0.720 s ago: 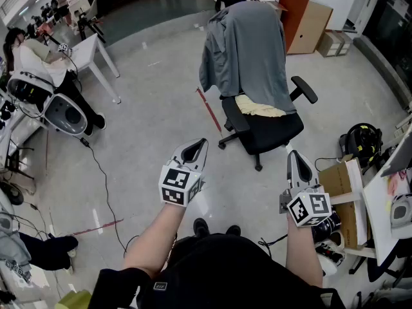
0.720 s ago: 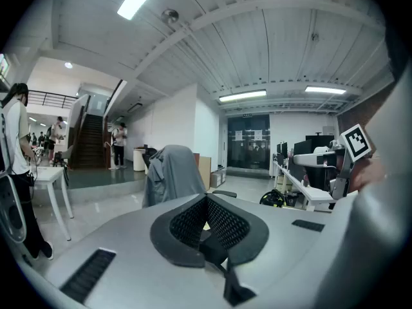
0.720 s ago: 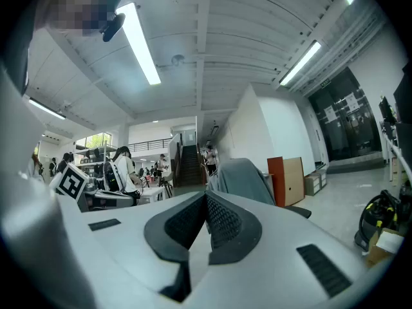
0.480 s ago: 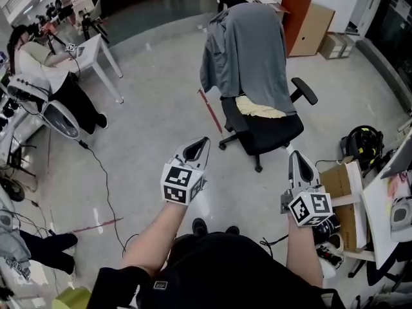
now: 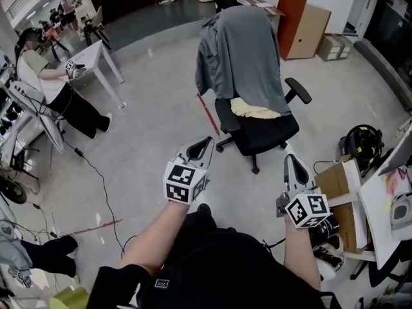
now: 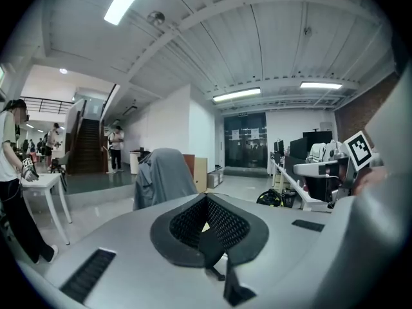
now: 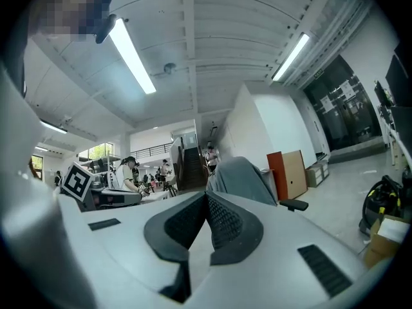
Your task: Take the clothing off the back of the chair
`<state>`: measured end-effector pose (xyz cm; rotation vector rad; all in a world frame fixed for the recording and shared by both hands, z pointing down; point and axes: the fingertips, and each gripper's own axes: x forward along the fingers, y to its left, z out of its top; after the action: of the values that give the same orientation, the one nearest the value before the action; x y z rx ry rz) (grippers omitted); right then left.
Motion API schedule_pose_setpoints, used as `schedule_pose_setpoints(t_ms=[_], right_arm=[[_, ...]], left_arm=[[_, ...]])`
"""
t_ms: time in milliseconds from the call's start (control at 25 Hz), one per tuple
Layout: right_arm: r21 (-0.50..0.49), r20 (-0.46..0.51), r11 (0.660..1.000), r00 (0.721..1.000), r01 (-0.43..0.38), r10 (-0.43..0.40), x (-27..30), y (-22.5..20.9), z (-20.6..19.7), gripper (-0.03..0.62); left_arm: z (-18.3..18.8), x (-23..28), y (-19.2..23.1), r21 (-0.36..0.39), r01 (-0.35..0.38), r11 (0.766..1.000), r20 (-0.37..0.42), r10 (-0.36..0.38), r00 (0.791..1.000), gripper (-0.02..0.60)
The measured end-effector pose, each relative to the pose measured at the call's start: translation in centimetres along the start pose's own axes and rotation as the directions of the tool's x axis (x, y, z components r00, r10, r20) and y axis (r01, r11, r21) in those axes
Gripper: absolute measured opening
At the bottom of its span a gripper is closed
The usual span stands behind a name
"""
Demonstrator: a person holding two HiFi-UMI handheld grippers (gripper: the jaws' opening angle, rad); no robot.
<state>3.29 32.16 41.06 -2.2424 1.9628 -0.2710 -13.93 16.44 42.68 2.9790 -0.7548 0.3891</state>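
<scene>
Head view: chair (image 5: 259,132) with clothing (image 5: 241,56) shifted slightly left.

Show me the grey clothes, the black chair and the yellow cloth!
Grey fabric clothing (image 5: 248,53), head view, draped middle.
Black office chair (image 5: 265,131), head view, seat front.
Pale yellow cloth (image 5: 254,111), head view, middle.

The left forearm (image 5: 158,230) and the right forearm (image 5: 297,250) are bare and reach forward from the bottom of the head view, side by side and well apart. The left tool (image 5: 203,142) angles ahead and to the right, its jaws pressed together with nothing between them. The right tool (image 5: 291,161) points straight ahead, its jaws likewise closed and empty. The left marker cube (image 5: 182,182) and the right marker cube (image 5: 306,208) sit just ahead of the wrists.
</scene>
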Motion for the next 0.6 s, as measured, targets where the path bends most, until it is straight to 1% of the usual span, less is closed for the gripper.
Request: schedule_pose_setpoints(t_ms=[280, 440, 600], right_arm=[[0.016, -0.029, 0.999, 0.999, 0.031, -0.031, 0.6, -2.5, -1.2, 0.006], [0.006, -0.044, 0.999, 0.998, 0.05, -0.05, 3.0, -3.8, -1.0, 0.006], [-0.012, -0.068, 0.998, 0.995, 0.066, -0.067, 6.8, -5.2, -0.9, 0.006]], left_arm=[[-0.6, 3.5, -0.4, -0.018, 0.027, 0.999, -0.007, -0.027, 1.0, 0.003], [-0.5, 6.8, 0.7, -0.039, 0.054, 0.998, -0.005, -0.054, 0.999, 0.003], [-0.4, 11.0, 2.5, -0.062, 0.083, 0.995, -0.002, -0.083, 0.997, 0.003]])
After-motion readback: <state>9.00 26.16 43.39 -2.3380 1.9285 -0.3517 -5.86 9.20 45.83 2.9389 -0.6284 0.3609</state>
